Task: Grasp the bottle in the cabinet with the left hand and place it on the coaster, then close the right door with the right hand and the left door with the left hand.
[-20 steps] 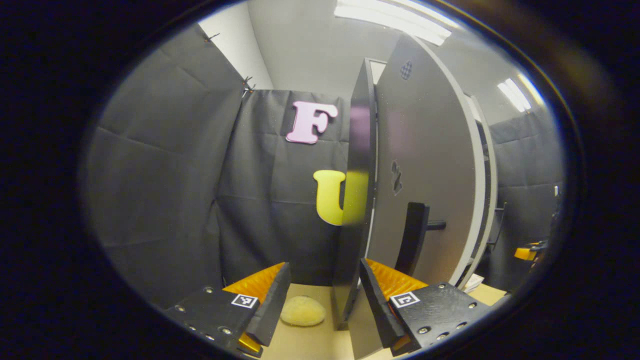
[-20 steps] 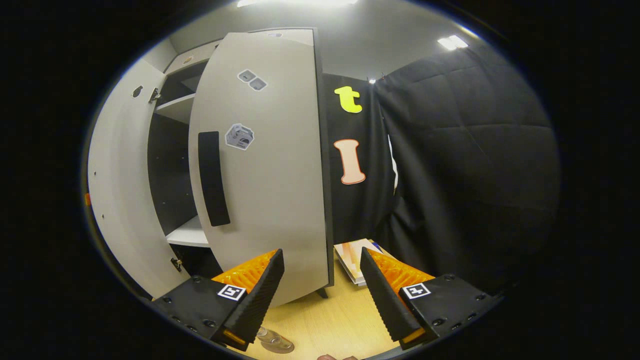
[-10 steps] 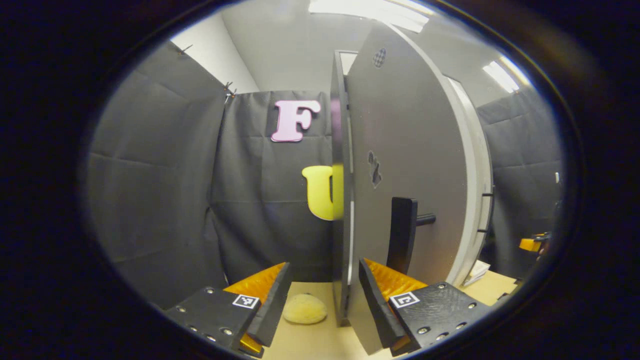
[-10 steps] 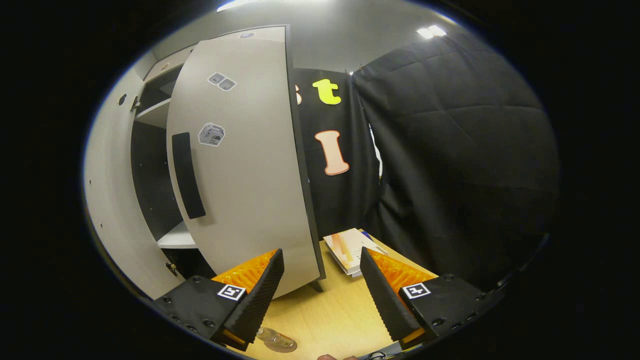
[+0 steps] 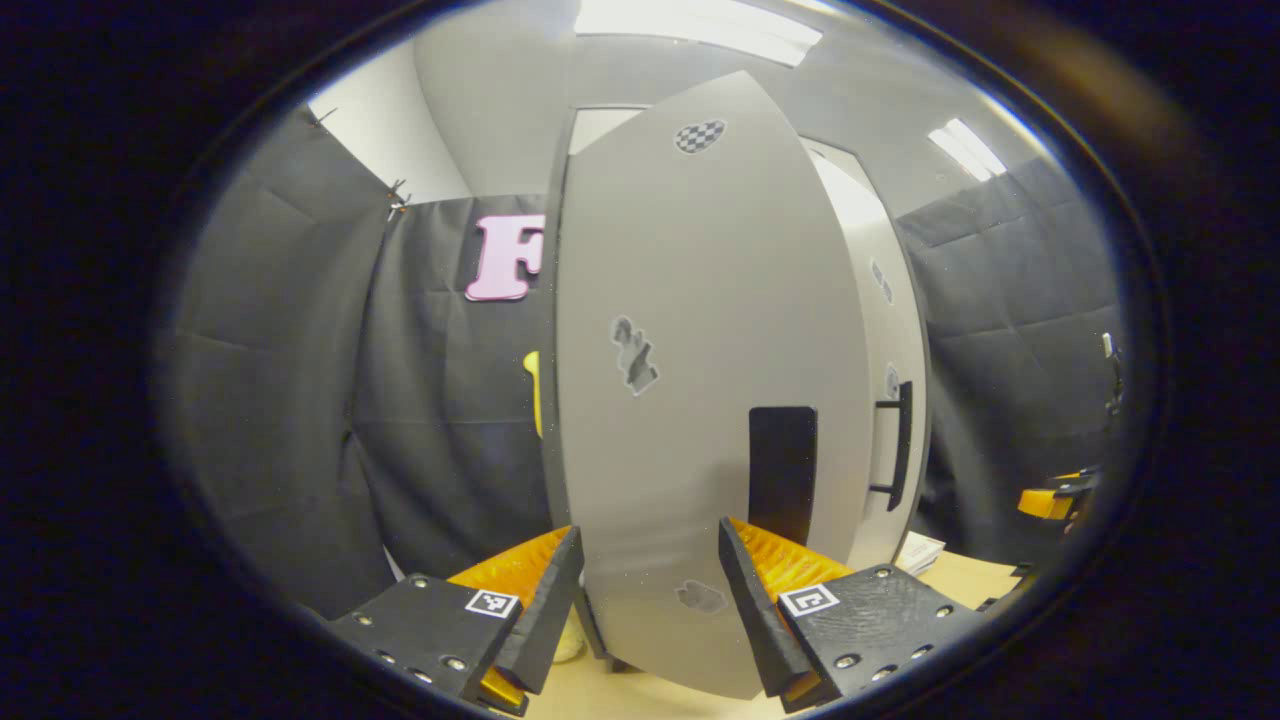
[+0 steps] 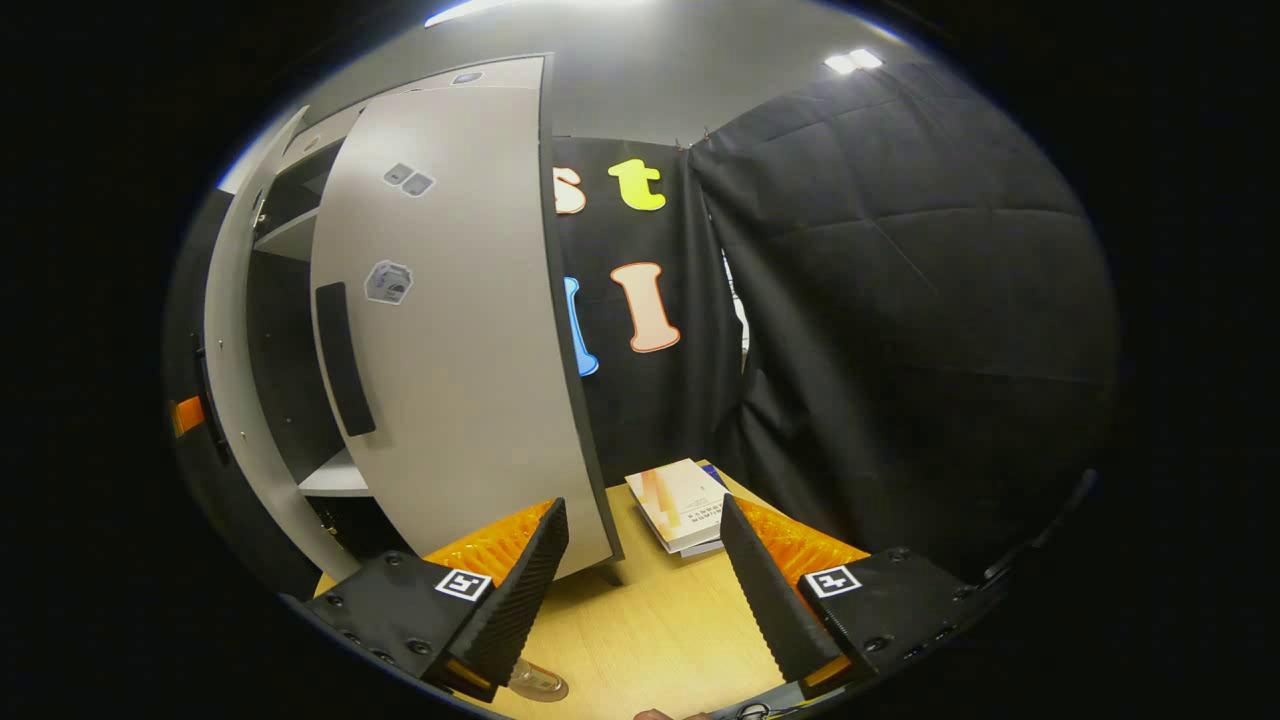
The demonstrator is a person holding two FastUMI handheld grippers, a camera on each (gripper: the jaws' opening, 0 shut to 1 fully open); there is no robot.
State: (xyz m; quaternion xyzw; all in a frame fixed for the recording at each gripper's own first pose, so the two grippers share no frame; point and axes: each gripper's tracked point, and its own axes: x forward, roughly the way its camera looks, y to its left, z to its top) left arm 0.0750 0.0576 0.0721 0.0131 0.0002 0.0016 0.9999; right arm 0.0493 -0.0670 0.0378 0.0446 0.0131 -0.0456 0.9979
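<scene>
The left door (image 5: pixel 690 400) of the grey cabinet stands close in front of my left gripper (image 5: pixel 648 612), which is open; the door's lower face sits between its fingers, and I cannot tell if they touch it. Its black handle (image 5: pixel 782 470) is just above the right finger. Beyond it is the right door (image 5: pixel 893 330). In the right gripper view the right door (image 6: pixel 450 330) is ajar, with its handle (image 6: pixel 345 370) on the left. My right gripper (image 6: pixel 645 600) is open and apart from that door. A clear bottle (image 6: pixel 537 684) peeks out at the bottom, partly hidden.
Through the gap I see the cabinet shelf (image 6: pixel 330 478) and the left door's inner face (image 6: pixel 228 360). A stack of books (image 6: pixel 685 500) lies on the wooden table (image 6: pixel 650 650) right of the cabinet. A pale round pad (image 5: pixel 568 645) lies behind my left finger.
The left door has swung from edge-on to nearly face-on in the left gripper view. The right gripper has drawn back to the right, and the right door looks smaller.
</scene>
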